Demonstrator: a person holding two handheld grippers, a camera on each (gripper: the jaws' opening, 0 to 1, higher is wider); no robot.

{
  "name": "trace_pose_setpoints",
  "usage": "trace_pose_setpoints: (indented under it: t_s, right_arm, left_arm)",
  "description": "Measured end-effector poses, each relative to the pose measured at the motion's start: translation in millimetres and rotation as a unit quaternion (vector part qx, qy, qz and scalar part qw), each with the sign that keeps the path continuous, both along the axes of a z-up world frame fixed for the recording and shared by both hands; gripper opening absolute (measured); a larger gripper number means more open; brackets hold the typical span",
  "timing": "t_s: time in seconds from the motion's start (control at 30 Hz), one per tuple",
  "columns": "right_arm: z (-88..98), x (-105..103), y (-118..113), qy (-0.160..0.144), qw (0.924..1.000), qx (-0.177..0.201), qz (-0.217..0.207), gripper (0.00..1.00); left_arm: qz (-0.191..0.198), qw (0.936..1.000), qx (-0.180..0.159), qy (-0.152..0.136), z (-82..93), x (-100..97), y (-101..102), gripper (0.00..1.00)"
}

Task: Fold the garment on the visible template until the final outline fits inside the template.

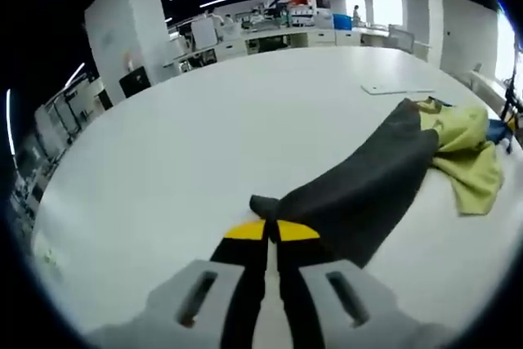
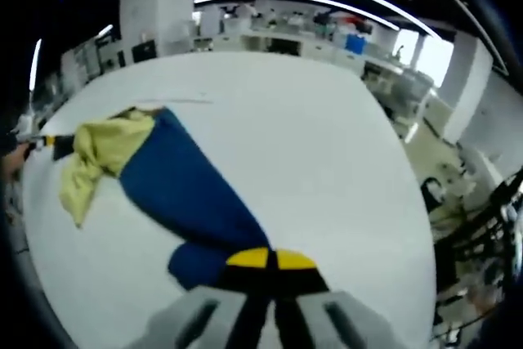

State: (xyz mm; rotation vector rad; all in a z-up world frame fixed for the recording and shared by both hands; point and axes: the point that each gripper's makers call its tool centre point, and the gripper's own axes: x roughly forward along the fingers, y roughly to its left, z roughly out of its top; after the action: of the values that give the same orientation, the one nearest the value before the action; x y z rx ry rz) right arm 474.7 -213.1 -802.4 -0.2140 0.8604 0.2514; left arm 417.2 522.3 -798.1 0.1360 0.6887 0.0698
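The garment lies stretched across the white table [image 1: 204, 145]. It has a dark grey part [image 1: 359, 185], a crumpled yellow-green middle [image 1: 466, 153] and a blue part [image 2: 188, 194]. My left gripper [image 1: 267, 230] is shut on the end of the dark grey part, whose tip pokes out past the yellow jaw tips. My right gripper [image 2: 270, 259] is shut on the end of the blue part. The yellow-green middle [image 2: 102, 149] lies bunched at the far end of the blue part, and the left gripper [image 2: 47, 142] is beyond it. A flat white sheet [image 1: 396, 87] lies behind the garment.
The round table's edge [image 2: 392, 202] curves close on the right, with chairs [image 2: 458, 210] beyond it. Desks, shelves and a white pillar [image 1: 122, 26] stand far behind the table. A wide bare stretch of tabletop [image 2: 286, 128] lies beside the garment.
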Motion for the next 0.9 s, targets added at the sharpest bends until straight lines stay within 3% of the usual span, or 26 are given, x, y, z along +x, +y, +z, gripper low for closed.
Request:
trace_pose_setpoints:
  t_s: [0.07, 0.2, 0.27, 0.33, 0.4, 0.5, 0.57, 0.67, 0.9]
  right_arm:
    - [-3.2, -0.7, -2.9, 0.005, 1.0000, -0.003, -0.006, 0.00]
    - [-3.4, 3.0, -1.3, -0.010, 0.9999, 0.003, -0.005, 0.00]
    - [-2.6, 5.5, -3.6, -0.016, 0.9995, 0.014, -0.025, 0.02]
    - [3.0, 9.3, -2.4, -0.039, 0.9983, 0.025, -0.036, 0.24]
    - [6.2, 9.2, 5.1, -0.043, 0.9962, 0.059, -0.048, 0.38]
    - [13.9, 4.9, 18.9, -0.045, 0.9904, 0.120, -0.053, 0.40]
    - [21.1, -0.4, 29.4, -0.055, 0.9869, 0.142, -0.054, 0.43]
    - [27.5, -0.5, 40.8, -0.066, 0.9818, 0.173, -0.045, 0.56]
    - [27.4, -17.3, 76.2, -0.057, 0.9826, 0.176, -0.004, 0.75]
  left_arm:
    - [-0.001, 0.9999, 0.015, 0.006, 0.0, -1.7, 3.0, 0.00]
    - [-0.017, 0.9997, 0.013, 0.008, -0.2, -1.5, -3.0, 0.02]
    - [-0.020, 0.9995, 0.021, 0.009, 0.3, -0.9, -0.5, 0.12]
    - [-0.015, 0.9995, 0.025, 0.008, 1.4, -2.1, 2.6, 0.25]
    - [-0.016, 0.9995, 0.025, 0.006, 4.2, -5.4, 1.1, 0.33]
    - [-0.020, 0.9996, -0.006, -0.021, 14.1, -4.7, -8.6, 0.44]
    - [-0.021, 0.9994, -0.007, -0.025, 16.3, -8.0, -13.4, 0.51]
    - [-0.034, 0.9988, -0.012, -0.034, 25.4, -10.3, -26.3, 0.59]
    - [-0.072, 0.9945, -0.043, -0.062, 31.9, -13.6, -65.7, 0.73]
